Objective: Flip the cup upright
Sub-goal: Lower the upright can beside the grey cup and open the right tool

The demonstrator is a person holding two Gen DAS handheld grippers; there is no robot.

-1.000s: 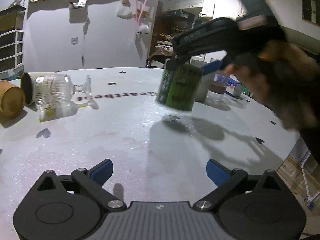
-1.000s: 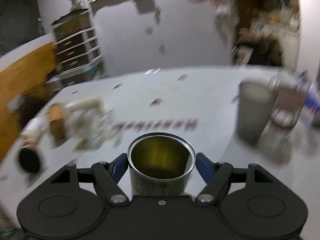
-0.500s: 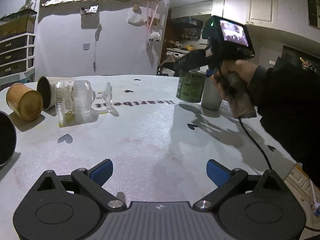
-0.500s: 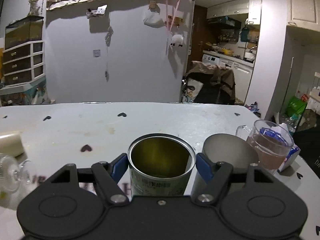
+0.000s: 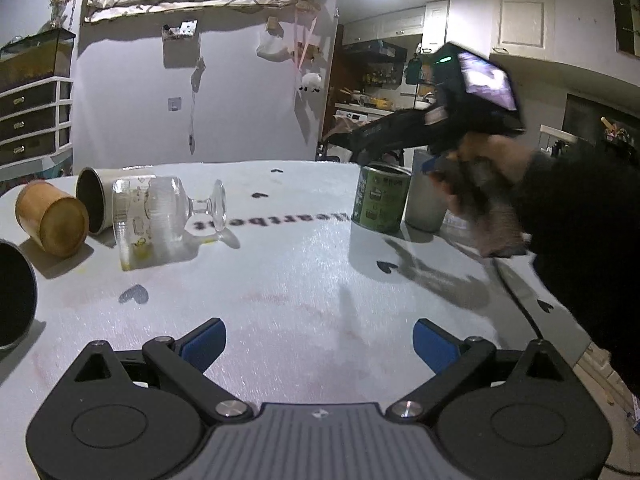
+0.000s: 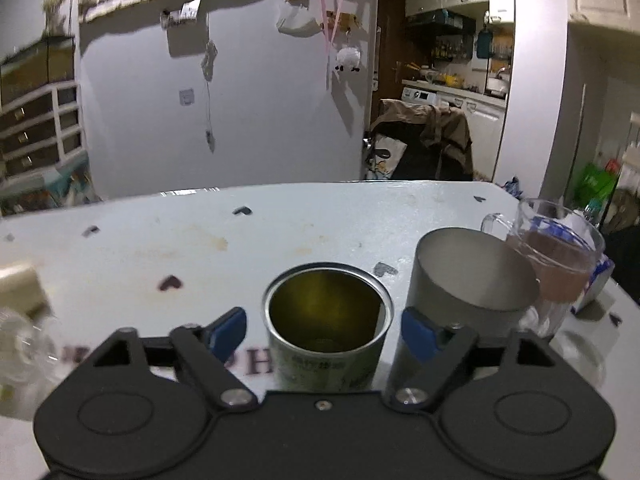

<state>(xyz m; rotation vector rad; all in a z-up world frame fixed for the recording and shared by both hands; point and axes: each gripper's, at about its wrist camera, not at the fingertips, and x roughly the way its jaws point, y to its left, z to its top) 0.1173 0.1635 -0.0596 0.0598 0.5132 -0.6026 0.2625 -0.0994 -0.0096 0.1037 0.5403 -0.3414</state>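
A green tin cup (image 6: 326,332) stands upright on the white table, mouth up; it also shows in the left wrist view (image 5: 380,204). My right gripper (image 6: 324,330) is open, its blue pads (image 6: 228,328) standing clear of the cup on both sides. My left gripper (image 5: 318,344) is open and empty, low over the near table. A stemmed glass (image 5: 160,216), a gold cup (image 5: 52,220), a grey cup (image 5: 94,196) and a dark cup (image 5: 14,300) lie on their sides at the left.
A grey metal cup (image 6: 468,292) stands upright just right of the green cup, with a clear mug (image 6: 556,264) behind it. The white table (image 5: 300,288) has small heart marks and printed letters. The table's right edge is close to the mug.
My right gripper carried the green cup to the right, set it upright beside the grey cup and opened off it. My left gripper stayed in place.
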